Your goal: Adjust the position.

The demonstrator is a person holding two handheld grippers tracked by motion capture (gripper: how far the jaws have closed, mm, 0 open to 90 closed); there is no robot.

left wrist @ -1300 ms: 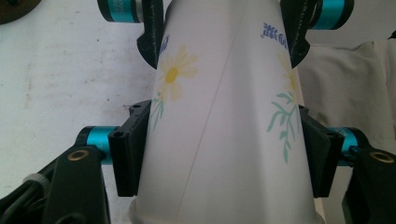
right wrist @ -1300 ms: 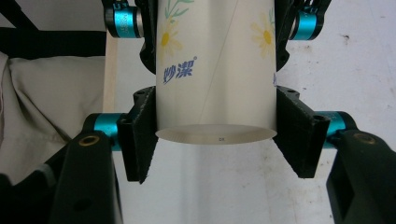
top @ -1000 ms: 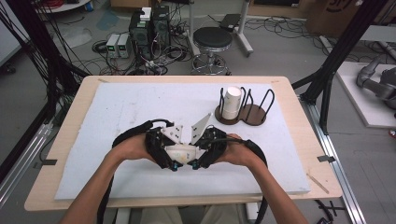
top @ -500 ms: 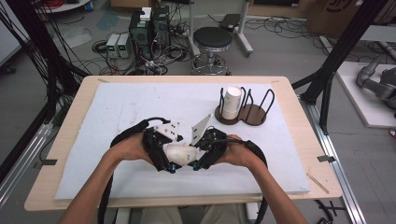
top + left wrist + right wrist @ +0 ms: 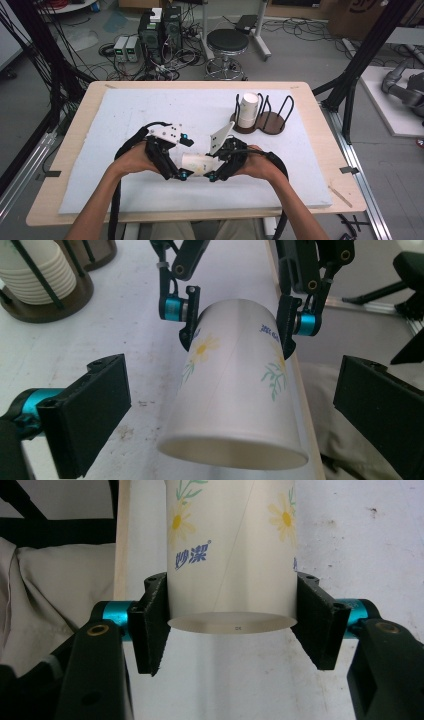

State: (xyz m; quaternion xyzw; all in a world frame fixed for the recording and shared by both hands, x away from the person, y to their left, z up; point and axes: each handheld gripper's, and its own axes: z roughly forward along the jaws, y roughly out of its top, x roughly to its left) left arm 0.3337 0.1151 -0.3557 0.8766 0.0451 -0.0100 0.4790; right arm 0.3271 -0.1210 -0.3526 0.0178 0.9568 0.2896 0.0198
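A white paper cup (image 5: pixel 196 162) with a flower print lies level above the white mat, between my two grippers. My right gripper (image 5: pixel 213 163) is shut on its narrow base end; in the right gripper view (image 5: pixel 232 625) both pads press on the cup (image 5: pixel 230 555). My left gripper (image 5: pixel 184 156) faces the cup's open mouth. Its jaws have just opened wide. In the left gripper view (image 5: pixel 232 377) they stand apart on either side of the cup (image 5: pixel 235 390) without touching it. The right gripper's fingers (image 5: pixel 189 315) grip the cup's far end.
A dark wooden cup rack (image 5: pixel 272 122) with wire hoops stands at the back right of the mat and holds a stack of white cups (image 5: pixel 246 110). The table's front edge (image 5: pixel 300 405) runs close below the held cup. A stool and cables are on the floor beyond.
The left gripper's jaws have spread apart and come off the cup, and that hand has drawn slightly left. The right gripper and the cup have stayed where they were.
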